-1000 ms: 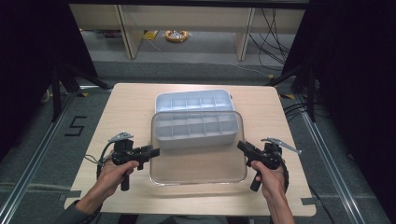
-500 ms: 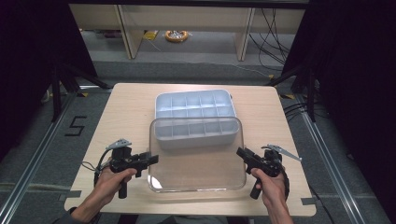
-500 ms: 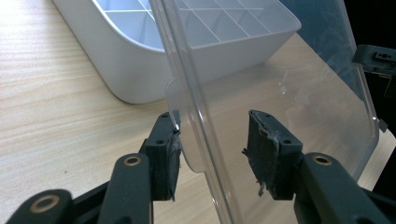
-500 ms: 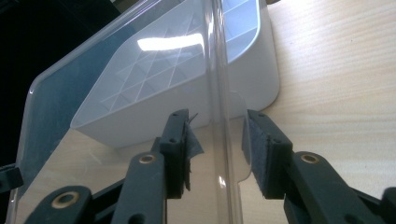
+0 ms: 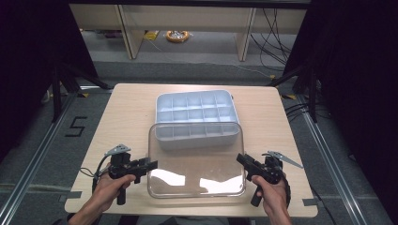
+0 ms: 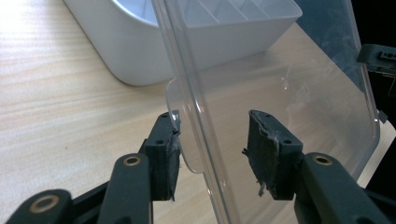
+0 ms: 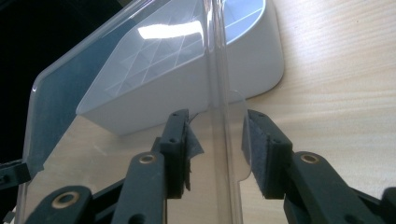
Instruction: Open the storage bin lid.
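Clear lid (image 5: 197, 161) slid toward frame bottom, off the tray (image 5: 195, 118) | left gripper (image 5: 146, 165), right gripper (image 5: 243, 161): jaws apart, straddling lid edges | step: lid removal; next: set it on desk (image 5: 126, 112).

The left gripper's (image 6: 212, 156) parted fingers (image 6: 166, 156) straddle the clear lid's (image 6: 280, 84) edge.

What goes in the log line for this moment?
left tool: open, around lid left edge | right tool: open, around lid right edge | lid: clear, overlapping tray | table
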Motion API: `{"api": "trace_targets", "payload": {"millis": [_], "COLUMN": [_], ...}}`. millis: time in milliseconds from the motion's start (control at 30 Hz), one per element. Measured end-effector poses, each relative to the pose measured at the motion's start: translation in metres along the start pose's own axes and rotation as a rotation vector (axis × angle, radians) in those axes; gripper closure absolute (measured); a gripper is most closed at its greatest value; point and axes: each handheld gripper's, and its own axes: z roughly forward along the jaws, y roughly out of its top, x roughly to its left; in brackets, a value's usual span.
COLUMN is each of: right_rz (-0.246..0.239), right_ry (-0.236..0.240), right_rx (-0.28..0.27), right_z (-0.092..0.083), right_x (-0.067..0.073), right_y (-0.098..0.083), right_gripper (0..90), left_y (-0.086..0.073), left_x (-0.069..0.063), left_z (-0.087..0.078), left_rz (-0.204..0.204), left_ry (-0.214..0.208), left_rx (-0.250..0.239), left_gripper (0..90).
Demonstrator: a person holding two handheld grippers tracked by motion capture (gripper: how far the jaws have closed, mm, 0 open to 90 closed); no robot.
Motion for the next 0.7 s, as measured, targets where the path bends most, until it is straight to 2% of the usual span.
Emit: {"api": "trace_targets", "payload": {"millis": [33, 67, 133, 167, 200, 267, 367, 433, 500, 633, 667, 700], "right_rz": [-0.012, -0.006, 0.007, -0.014, 0.000, 0.007, -0.003, -0.009, 0.011, 0.011, 0.053, 0.003], "right_ry": [0.001, 0.014, 0.003, 0.003, -0.008, 0.008, -0.022, -0.016, -0.006, -0.018, -0.014, -0.027], "right_rx": [-0.009, -0.004, 0.006, 0.003, 0.009, 0.003, 0.012, 0.012, 0.018, 0.025, 0.034, 0.026], "right_z": [-0.001, 0.000, -0.002, -0.002, -0.003, -0.004, -0.007, -0.008, -0.009, -0.008, -0.010, -0.009], "right_x": [-0.001, -0.001, 0.000, -0.002, -0.001, -0.003, -0.004, -0.005, -0.005, -0.008, -0.006, -0.009], "right_y": [-0.002, -0.003, -0.004, -0.005, -0.006, -0.008, -0.011, -0.012, -0.015, -0.019, -0.019, -0.019], "right_gripper": [62.5, 62.5, 62.5, 62.5, 62.5, 62.5, 62.5, 62.5, 62.5, 62.5, 62.5, 62.5], "left_y": [-0.002, -0.004, -0.005, -0.006, -0.007, -0.010, -0.013, -0.015, -0.017, -0.019, -0.020, -0.021], "left_x": [0.001, 0.001, 0.001, 0.000, -0.001, -0.002, -0.002, -0.002, -0.002, -0.002, -0.002, -0.002], "left_z": [0.000, 0.001, 0.001, 0.001, 0.000, 0.001, 0.003, 0.003, 0.004, 0.005, 0.005, 0.007], "left_rz": [-0.001, -0.003, 0.000, 0.003, 0.007, 0.008, 0.002, 0.006, 0.004, 0.006, 0.006, 0.006], "left_ry": [0.006, 0.000, -0.001, -0.001, 0.003, 0.002, -0.006, -0.006, -0.009, -0.014, -0.014, -0.009], "left_rx": [0.007, 0.004, 0.014, 0.017, 0.020, 0.025, 0.036, 0.042, 0.050, 0.060, 0.064, 0.063], "left_gripper": [54.1, 54.0, 54.1, 54.0, 54.0, 53.8, 53.7, 53.7, 53.8, 53.7, 53.7, 53.7]}}
